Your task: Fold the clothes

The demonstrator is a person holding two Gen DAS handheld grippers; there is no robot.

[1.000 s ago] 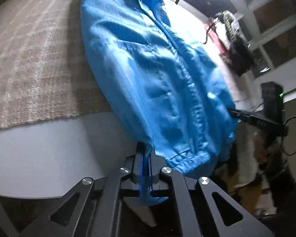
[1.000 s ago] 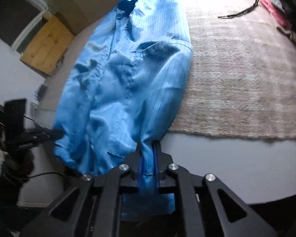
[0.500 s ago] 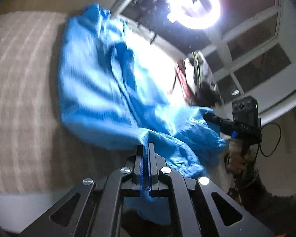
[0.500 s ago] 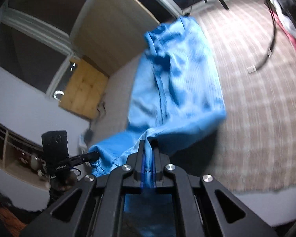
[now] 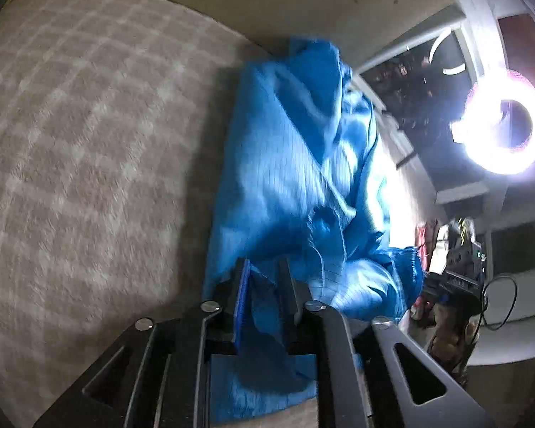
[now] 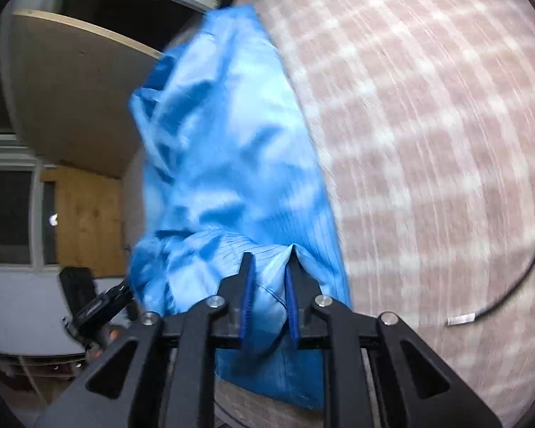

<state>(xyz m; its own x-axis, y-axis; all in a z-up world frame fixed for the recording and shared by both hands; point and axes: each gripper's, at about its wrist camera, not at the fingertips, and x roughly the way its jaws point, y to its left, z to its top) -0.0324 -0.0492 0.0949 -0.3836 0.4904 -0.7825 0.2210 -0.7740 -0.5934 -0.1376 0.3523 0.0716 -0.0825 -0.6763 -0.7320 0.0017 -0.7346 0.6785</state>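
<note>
- Fold underway: hem end of the blue jacket (image 5: pixel 289 178) carried over the body toward the collar end, so the first lengthwise fold looks about made; not yet smoothed.
- L gripper (image 5: pixel 264 281): jaws just been opening, now part open w/ a gap; cloth lies loose between the pads, not pinched.
- R gripper (image 6: pixel 269 278): same, jaws just been opening, part open; hem cloth sits between the blue pads, grip let go.
- Left to do, by my read: pull both grippers clear, flatten the bunched top layer, tuck sleeves, prob. one more fold.
- Jacket lies on the plaid rug (image 5: pixel 82 135), along the rug's edge nearest the bright ring light (image 5: pixel 503 132) in L view; rest of rug is bare.
- Look: thin, shiny, fine pinstripes; doubled over, heavily wrinkled, puffed in the middle. Elastic cuff bunched on the side toward the other gripper.
- Both views motion-blurred, so seam detail is unclear.
- Loose cable (image 6: pixel 510 285) on the rug in R view, well apart from jacket.
</note>
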